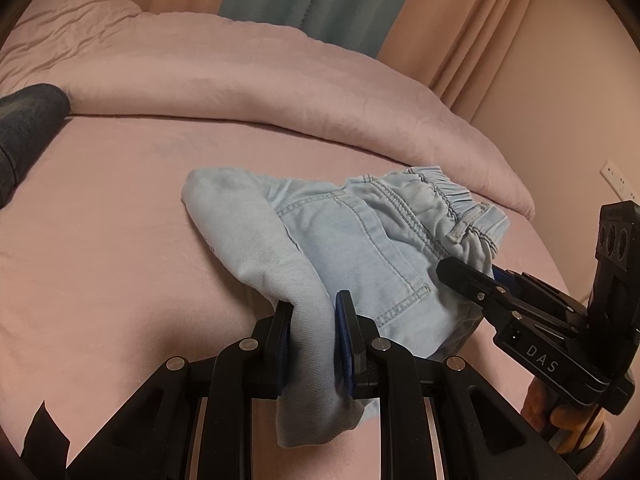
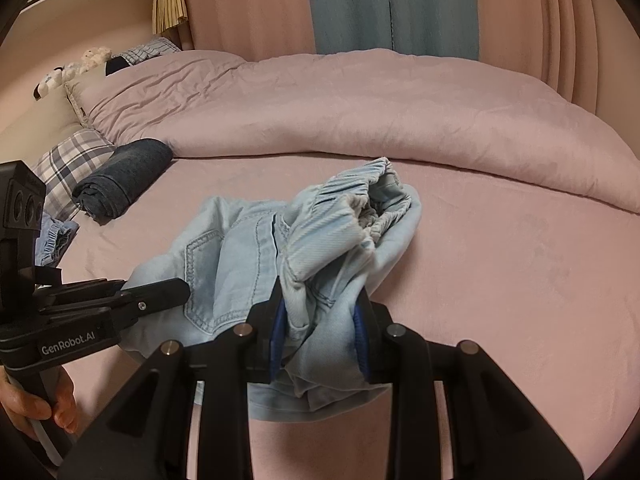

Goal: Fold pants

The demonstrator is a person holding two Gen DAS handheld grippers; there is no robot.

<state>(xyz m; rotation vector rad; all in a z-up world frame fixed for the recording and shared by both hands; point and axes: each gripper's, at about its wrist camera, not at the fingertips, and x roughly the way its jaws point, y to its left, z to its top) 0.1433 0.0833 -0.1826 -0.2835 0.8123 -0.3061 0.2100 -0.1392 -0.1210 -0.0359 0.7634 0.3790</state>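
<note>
Light blue denim pants (image 1: 360, 240) lie bunched on the pink bed, back pocket and elastic waistband up. My left gripper (image 1: 314, 344) is shut on a fold of the pants' leg fabric at the near side. My right gripper (image 2: 320, 332) is shut on a bunched part of the pants (image 2: 320, 248) near the waistband. In the left wrist view the right gripper (image 1: 472, 276) reaches in from the right, its tip at the pants' right edge. In the right wrist view the left gripper (image 2: 160, 292) comes in from the left at the pants' edge.
A pink sheet (image 1: 120, 240) covers the bed, with a pink duvet (image 2: 360, 120) piled along the far side. A rolled dark grey garment (image 2: 124, 172) lies at the left by plaid pillows (image 2: 68, 168). Another blue garment (image 2: 54, 236) lies at the far left. Curtains hang behind.
</note>
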